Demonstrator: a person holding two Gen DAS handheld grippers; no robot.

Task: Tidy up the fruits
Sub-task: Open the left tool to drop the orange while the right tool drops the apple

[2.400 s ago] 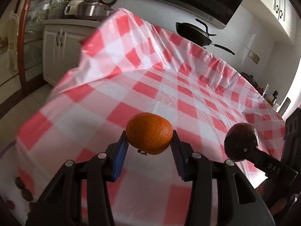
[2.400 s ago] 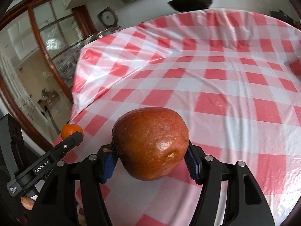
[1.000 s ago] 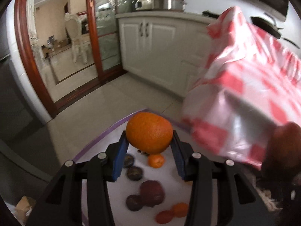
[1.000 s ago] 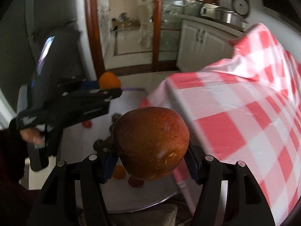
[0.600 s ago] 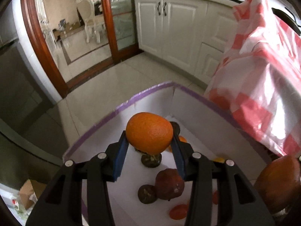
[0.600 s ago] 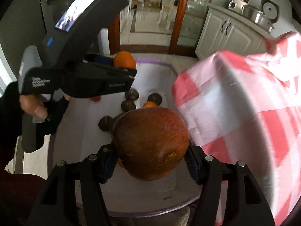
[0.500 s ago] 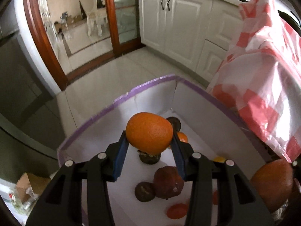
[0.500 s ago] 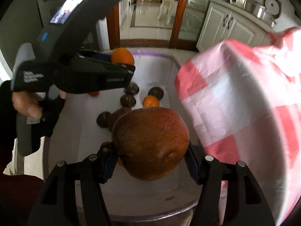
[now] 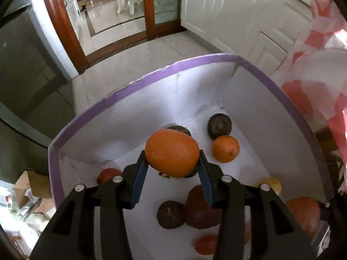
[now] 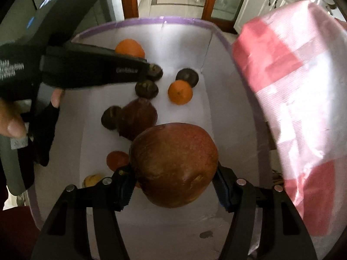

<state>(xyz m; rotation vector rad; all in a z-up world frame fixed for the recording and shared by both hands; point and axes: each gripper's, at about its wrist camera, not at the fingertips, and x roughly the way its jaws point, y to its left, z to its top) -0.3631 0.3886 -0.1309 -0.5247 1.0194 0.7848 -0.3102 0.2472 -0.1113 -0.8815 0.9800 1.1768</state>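
My left gripper (image 9: 172,169) is shut on an orange (image 9: 172,152) and hangs over a white box with a purple rim (image 9: 134,86). My right gripper (image 10: 173,186) is shut on a big red apple (image 10: 174,164) above the same box (image 10: 141,20). On the box floor lie a small orange (image 10: 180,92), several dark round fruits (image 10: 146,88), a dark red apple (image 10: 138,114) and a red fruit (image 10: 117,159). The left gripper's body (image 10: 86,71) with its orange (image 10: 130,47) crosses the upper left of the right wrist view.
A red-and-white checked tablecloth (image 10: 292,75) hangs beside the box on the right. White cabinets (image 9: 227,6) and a wood-framed glass door (image 9: 151,4) stand behind on a tiled floor. A cardboard carton (image 9: 30,186) lies at the lower left. A gloved hand (image 10: 46,117) holds the left gripper.
Both grippers have swung away from the table and sunk toward the box, pointing more steeply down. The box and its fruit now fill both views. Both grips are unchanged.
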